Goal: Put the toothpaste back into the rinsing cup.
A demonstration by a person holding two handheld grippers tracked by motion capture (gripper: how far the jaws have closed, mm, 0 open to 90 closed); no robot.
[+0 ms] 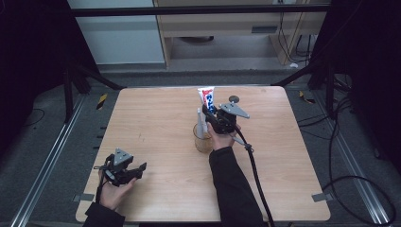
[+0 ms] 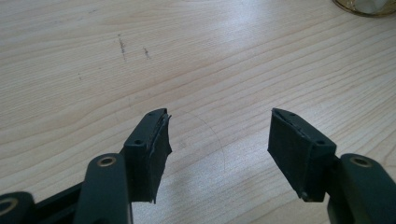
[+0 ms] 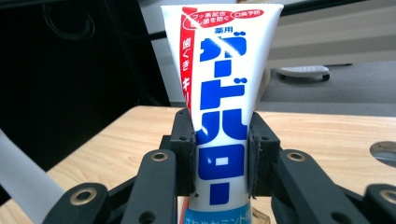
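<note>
Wooden table (image 1: 156, 123) bare beneath the spread, empty left gripper (image 2: 217, 140); right gripper (image 3: 220, 154) pinches an upright toothpaste tube (image 3: 220, 93) above the glass cup (image 1: 203, 138), where misalignment risks striking its rim.

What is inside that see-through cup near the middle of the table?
A pale, slim item stands in the cup; what it is cannot be told. The right hand-held gripper holds a toothpaste tube above the cup, and hand and gripper cover part of the rim.
</note>
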